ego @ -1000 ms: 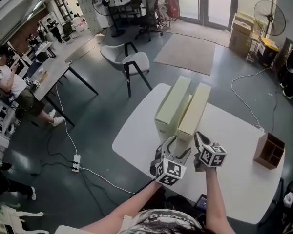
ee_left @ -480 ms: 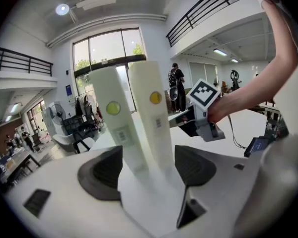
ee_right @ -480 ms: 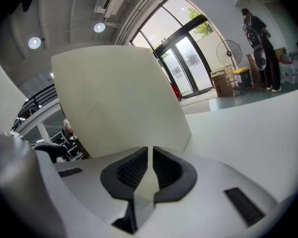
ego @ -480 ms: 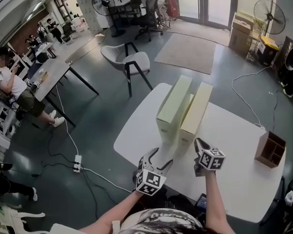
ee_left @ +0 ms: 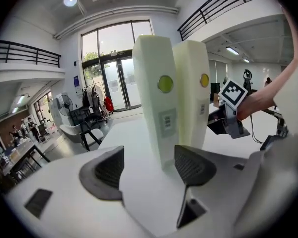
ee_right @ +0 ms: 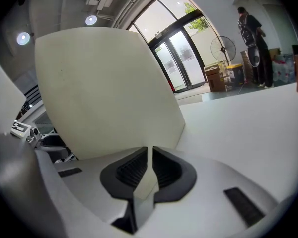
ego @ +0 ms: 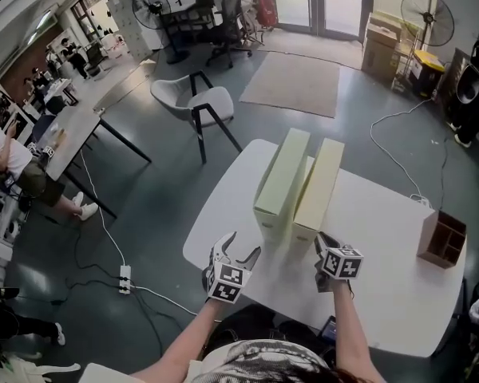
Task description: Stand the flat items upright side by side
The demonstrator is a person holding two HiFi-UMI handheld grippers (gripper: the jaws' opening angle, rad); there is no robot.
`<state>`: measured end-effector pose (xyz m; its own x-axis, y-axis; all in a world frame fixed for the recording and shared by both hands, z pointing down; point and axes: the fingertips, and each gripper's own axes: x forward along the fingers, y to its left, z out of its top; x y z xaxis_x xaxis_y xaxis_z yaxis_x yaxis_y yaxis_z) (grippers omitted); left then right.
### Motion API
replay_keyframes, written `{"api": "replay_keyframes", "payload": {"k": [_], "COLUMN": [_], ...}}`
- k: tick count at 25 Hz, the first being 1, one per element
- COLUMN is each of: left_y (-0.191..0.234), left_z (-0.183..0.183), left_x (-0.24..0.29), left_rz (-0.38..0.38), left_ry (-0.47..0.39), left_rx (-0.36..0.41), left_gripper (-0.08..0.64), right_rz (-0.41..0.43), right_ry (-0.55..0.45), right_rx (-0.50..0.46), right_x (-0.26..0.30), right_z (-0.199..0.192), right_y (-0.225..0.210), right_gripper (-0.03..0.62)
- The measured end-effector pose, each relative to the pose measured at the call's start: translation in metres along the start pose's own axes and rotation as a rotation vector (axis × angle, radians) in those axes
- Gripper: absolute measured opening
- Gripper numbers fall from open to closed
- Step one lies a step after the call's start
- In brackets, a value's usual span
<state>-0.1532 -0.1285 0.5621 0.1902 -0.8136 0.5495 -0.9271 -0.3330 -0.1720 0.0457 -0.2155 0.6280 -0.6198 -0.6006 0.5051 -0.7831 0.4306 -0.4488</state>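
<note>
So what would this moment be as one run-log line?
left gripper: jaws apart, empty | right gripper: jaws closed on right box | left box: beside it, both upright on table

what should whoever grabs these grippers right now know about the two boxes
Left gripper: open, empty, near the table's front edge, clear of the left box.
Right gripper: jaws almost together on a thin edge at the near end of the right box.
Boxes: both upright, side by side on the table.
Done: standing them up.
Left: probably just let go of the right box and pull back.
</note>
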Motion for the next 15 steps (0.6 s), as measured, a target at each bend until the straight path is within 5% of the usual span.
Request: {"api": "replay_keyframes", "payload": {"k": [15], "left_y": [0.024], "left_z": [0.008], "left_x": [0.031], "left_rz": [-0.115], "left_ry": [-0.001], "left_rx": [0.051], "left_gripper": [0.325], "right_rz": [-0.101], "right_ry": [0.062], "right_rx": [0.044], "right_x": [0.038], "right_z": [-0.005], "right_y": [-0.032], "right_gripper": [0.02]}}
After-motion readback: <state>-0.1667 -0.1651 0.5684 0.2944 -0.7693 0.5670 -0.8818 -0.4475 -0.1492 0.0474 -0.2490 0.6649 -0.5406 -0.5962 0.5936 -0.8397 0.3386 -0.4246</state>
